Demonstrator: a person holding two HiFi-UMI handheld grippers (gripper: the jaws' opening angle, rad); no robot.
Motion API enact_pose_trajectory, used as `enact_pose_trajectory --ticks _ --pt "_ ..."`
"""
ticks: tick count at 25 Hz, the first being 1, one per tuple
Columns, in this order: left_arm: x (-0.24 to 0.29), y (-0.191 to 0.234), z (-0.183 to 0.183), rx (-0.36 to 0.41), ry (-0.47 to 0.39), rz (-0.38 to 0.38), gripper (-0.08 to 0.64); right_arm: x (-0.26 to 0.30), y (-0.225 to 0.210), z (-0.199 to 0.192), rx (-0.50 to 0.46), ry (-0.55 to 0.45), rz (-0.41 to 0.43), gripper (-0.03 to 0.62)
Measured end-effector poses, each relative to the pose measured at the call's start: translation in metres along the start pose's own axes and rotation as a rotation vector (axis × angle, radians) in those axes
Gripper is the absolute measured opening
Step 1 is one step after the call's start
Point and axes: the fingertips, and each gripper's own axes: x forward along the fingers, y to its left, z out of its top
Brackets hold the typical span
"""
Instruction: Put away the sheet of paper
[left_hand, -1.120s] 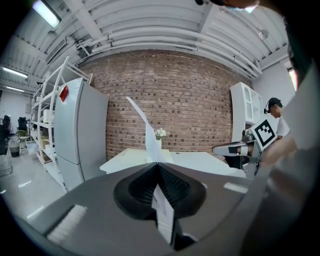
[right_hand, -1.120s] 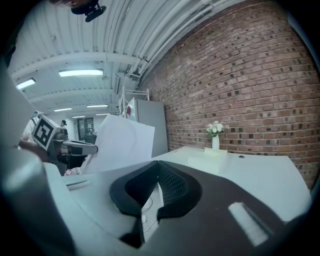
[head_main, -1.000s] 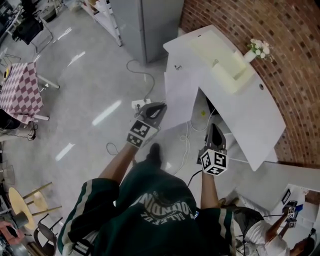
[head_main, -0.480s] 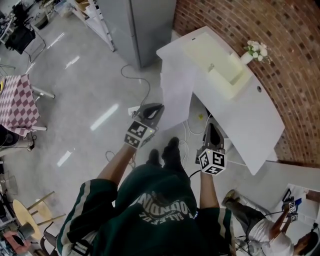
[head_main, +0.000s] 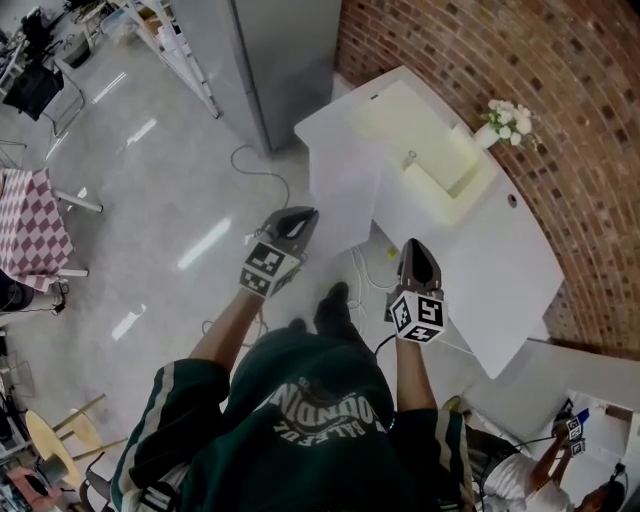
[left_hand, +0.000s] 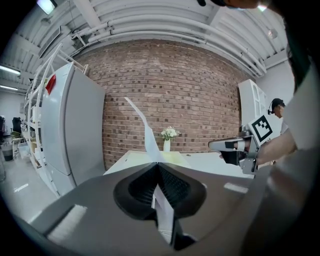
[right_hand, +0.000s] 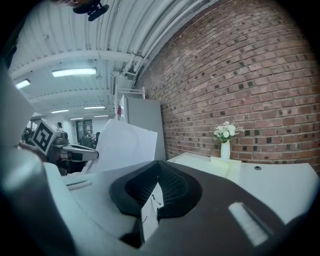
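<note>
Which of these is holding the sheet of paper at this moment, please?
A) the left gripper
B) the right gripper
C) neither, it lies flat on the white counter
A: the left gripper is shut on the sheet of paper, which stands up from between its jaws.

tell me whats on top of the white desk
A pale yellow tray and a vase of white flowers. The held sheet of paper hides the near left part of the desk.

sheet of paper (head_main: 345, 195) looked matt white | floor (head_main: 150, 200) shone glossy; wall (head_main: 560, 120) was rough brick | surface (head_main: 500, 250) looked smooth, satin white
</note>
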Motion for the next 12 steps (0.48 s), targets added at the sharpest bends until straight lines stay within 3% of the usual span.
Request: enact_pose_trajectory --ticks 12 --pt "0.089 0.029 0.019 -0.015 0.036 0.022 0.011 0.076 -0.063 0.018 0.02 0.038 0.029 0.0"
